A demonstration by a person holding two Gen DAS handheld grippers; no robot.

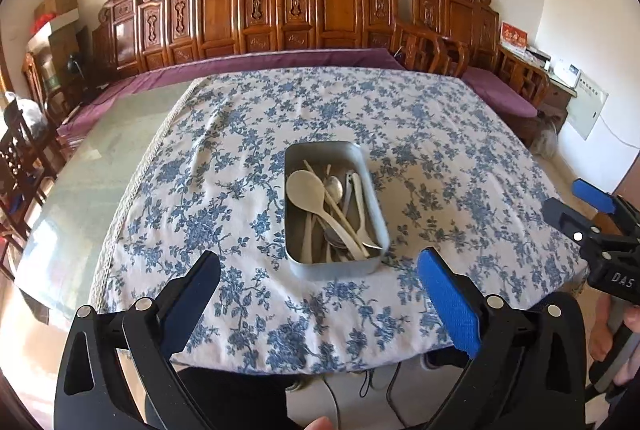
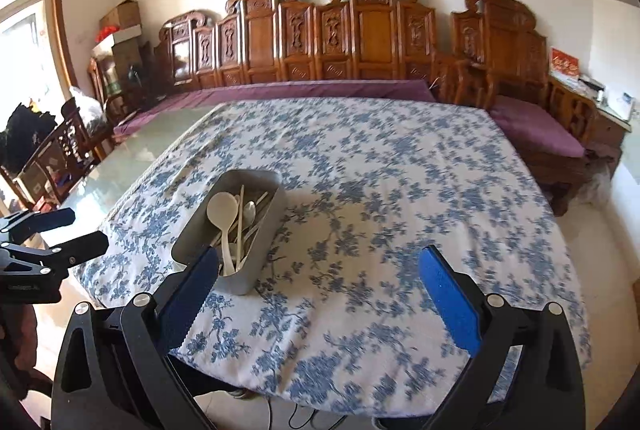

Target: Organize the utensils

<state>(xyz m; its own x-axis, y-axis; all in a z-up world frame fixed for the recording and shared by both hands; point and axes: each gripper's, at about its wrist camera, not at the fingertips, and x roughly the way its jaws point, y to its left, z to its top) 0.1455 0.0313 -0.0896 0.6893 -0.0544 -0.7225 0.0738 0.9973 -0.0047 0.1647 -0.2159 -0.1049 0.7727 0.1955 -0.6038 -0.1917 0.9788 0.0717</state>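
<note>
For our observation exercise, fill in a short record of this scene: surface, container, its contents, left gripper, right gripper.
surface: table under a blue floral cloth
container: metal tin, standing on the cloth
contents: large white spoon, metal spoon, chopsticks and other pale utensils, all inside the tin
left gripper: fingers wide apart, nothing between them
right gripper: fingers wide apart, nothing held

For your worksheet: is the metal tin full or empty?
Partly full: the metal tin holds a white spoon, chopsticks and metal spoons.
</note>
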